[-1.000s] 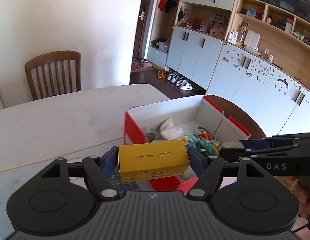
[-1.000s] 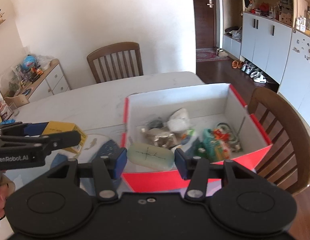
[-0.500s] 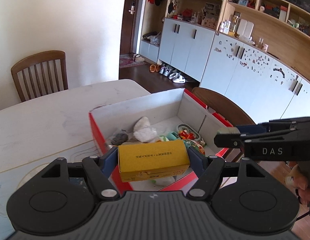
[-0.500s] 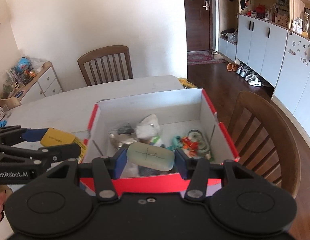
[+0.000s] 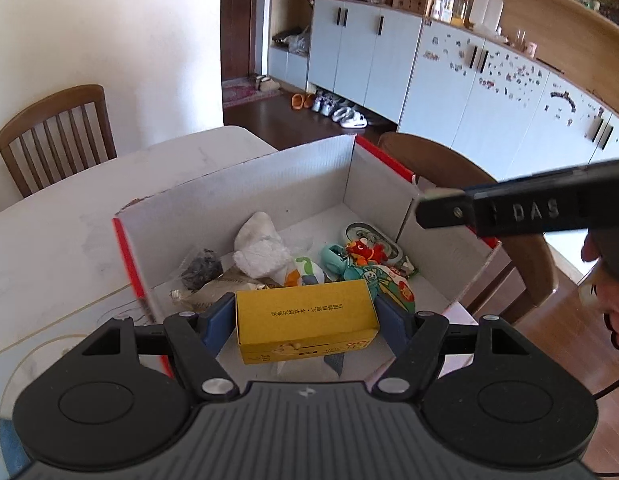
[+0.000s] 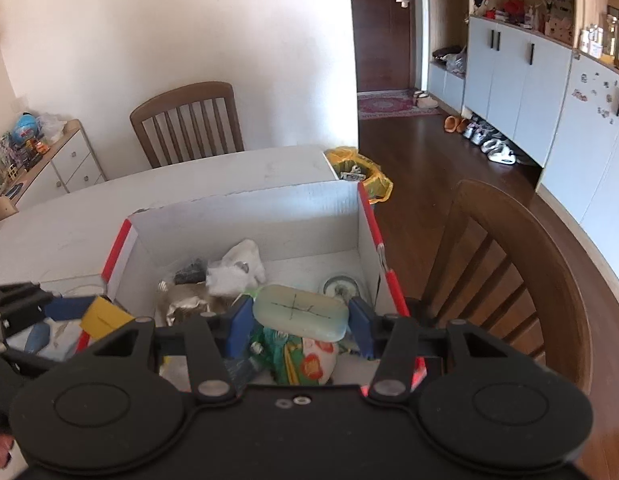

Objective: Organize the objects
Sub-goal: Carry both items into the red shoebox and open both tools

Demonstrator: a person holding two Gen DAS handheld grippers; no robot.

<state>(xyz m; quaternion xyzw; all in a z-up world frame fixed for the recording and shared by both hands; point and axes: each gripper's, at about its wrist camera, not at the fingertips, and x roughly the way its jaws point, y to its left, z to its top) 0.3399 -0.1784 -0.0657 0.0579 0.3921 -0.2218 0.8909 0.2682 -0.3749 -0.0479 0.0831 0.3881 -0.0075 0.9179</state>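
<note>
Looking through the left wrist: left gripper clamps a yellow carton by its ends, above the near part of the red-edged box on the white table.
Box contents: crumpled white bag, small toys.
Right wrist: right gripper pinches a pale green soap bar over the same box.
Beside it: wooden chair.

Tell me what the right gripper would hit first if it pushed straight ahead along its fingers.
Probably the colourful printed pouch lying in the red-and-white cardboard box, just below the pale green bar it holds; depth is uncertain.
</note>
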